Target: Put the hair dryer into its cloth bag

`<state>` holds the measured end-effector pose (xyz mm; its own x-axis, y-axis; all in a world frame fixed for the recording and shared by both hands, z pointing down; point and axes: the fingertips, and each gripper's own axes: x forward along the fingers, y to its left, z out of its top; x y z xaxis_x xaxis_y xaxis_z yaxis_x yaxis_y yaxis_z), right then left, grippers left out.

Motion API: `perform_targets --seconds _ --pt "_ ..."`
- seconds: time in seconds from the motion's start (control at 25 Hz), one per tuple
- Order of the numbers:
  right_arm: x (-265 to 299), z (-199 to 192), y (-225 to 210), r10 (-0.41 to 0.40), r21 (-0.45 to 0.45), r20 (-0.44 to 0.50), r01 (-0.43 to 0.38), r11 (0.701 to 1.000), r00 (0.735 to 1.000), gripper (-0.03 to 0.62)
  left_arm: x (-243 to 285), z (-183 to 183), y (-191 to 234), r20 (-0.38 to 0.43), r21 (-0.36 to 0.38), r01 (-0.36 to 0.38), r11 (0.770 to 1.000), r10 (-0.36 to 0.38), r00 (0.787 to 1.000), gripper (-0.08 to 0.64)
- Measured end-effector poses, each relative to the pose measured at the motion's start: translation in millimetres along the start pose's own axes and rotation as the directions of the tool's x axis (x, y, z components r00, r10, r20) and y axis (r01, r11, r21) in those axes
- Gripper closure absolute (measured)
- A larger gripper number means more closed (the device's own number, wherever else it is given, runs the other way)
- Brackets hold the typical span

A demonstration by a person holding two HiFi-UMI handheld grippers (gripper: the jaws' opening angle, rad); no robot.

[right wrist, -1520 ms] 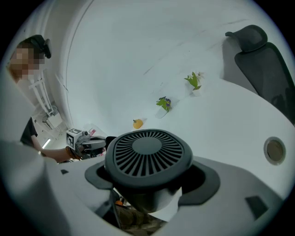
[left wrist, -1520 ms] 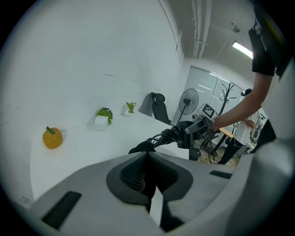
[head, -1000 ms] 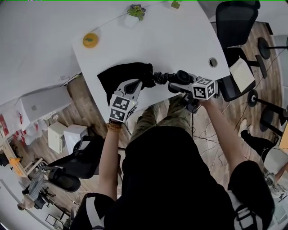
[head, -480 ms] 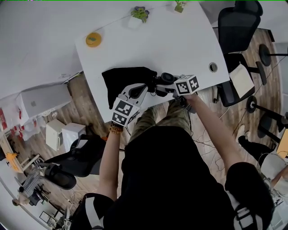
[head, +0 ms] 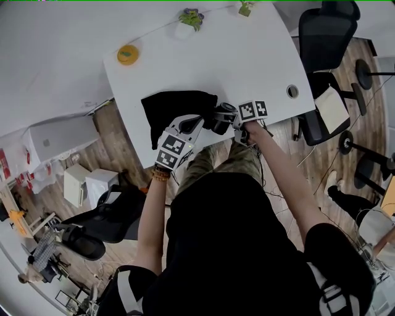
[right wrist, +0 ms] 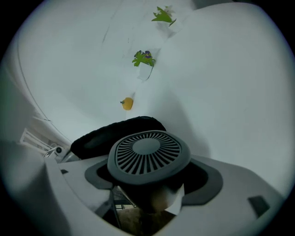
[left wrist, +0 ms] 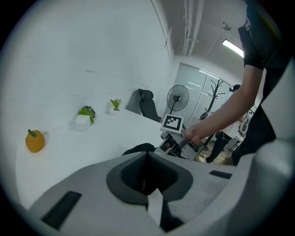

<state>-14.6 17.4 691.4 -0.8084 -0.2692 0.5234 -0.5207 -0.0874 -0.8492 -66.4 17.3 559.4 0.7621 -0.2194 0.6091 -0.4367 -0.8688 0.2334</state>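
The left tool [left wrist: 147,174] is clenched on the edge of the black cloth bag [head: 176,105]; its dark pads stand together and a fold of the cloth rises just past them. In the head view this tool sits at the centre of the frame, at the lower right corner of the bag.

The right tool [head: 237,120] is grasping the hair dryer [right wrist: 148,154] - the round grey grille of the dryer fills the space between its jaws and faces the camera. Seen from the head, the dryer is just to the right of the bag, very near its edge, and the two tools nearly meet there.

The bag lies flat on the white tabletop [head: 234,55], near the lower edge of it. Toward the upper left of the frame an orange fruit-shaped thing [head: 128,54] stands well apart from the bag. Two small potted plants [head: 191,17] are along the top edge. A black office chair [head: 324,31] stands in the upper right - beside the tabletop, on the wooden floor [head: 126,145].
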Motion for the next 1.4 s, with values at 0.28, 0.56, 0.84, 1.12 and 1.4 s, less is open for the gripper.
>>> perform_targets --seconds 0.28,0.56,0.84,1.12,1.4 --pt "-11.5 -14.8 0.3 -0.023 -0.001 0.038 0.023 1.000 0.999 0.213 -2.1 -16.5 -3.8 -0.043 0.034 0.010 0.999 -0.008 0.999 0.529" --pt "-4.4 -15.9 12.4 -0.001 0.164 -0.022 0.004 0.986 1.000 0.213 -1.0 -12.5 -30.8 -0.019 -0.018 0.114 0.993 -0.114 0.993 0.529" --pt "15.1 -5.5 26.3 0.078 0.327 0.020 -0.080 0.942 0.997 0.213 1.8 -12.6 -43.4 -0.035 0.019 0.147 0.989 -0.146 0.989 0.529" --pt "-2.7 -14.8 15.2 0.040 0.224 0.093 -0.060 0.973 0.995 0.212 -28.1 -8.9 14.1 0.065 -0.161 -0.008 0.987 0.019 0.998 0.531" --pt "-14.6 -23.9 19.7 -0.034 0.032 0.124 0.030 0.999 0.992 0.213 -30.1 -16.5 23.2 0.035 -0.142 -0.013 0.990 0.018 0.999 0.531"
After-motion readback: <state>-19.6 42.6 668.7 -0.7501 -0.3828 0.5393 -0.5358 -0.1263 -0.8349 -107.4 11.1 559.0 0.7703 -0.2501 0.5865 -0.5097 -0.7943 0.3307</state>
